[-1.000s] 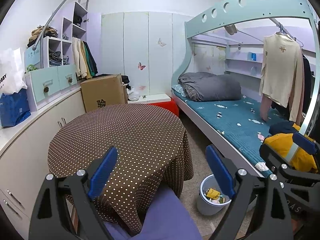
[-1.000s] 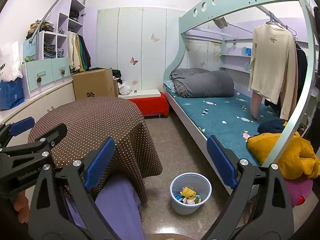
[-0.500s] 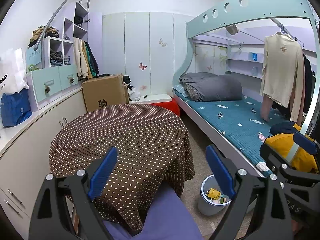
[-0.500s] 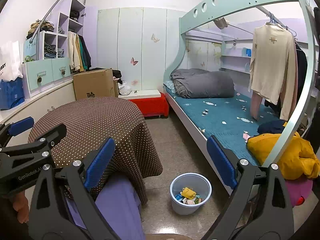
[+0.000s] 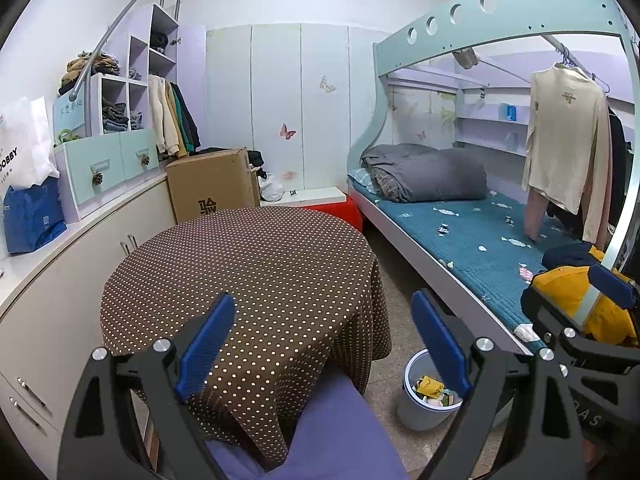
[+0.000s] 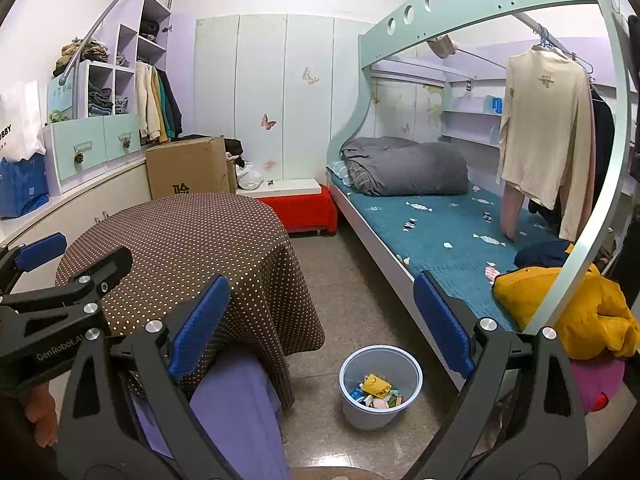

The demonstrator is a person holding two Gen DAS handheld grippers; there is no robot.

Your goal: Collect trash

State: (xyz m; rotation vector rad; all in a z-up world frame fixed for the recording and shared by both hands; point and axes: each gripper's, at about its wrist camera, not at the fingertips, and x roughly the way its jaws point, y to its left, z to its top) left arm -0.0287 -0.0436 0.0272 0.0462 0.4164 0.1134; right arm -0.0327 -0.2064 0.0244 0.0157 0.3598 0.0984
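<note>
- Left wrist: your left gripper (image 5: pixel 322 344) is wide open and empty over the brown polka-dot tablecloth (image 5: pixel 248 280); small pale-blue plastic bin of paper scraps (image 5: pixel 428 396) sits on the floor beside the bed.
- Right wrist: your right gripper (image 6: pixel 320 324) is wide open and empty too. The bin (image 6: pixel 380 384) looks light and thin-walled; pinch its rim, gently.

Left tool (image 5: pixel 322 338): black plastic frame, triangular cut-outs, silver screw heads, ribbed blue pads (image 5: pixel 206 344). Right tool (image 6: pixel 320 322): same build. "GenRobot.AI" printed white on left tool's side, seen from the right wrist view. Person's legs in purple trousers (image 6: pixel 236 412).
</note>
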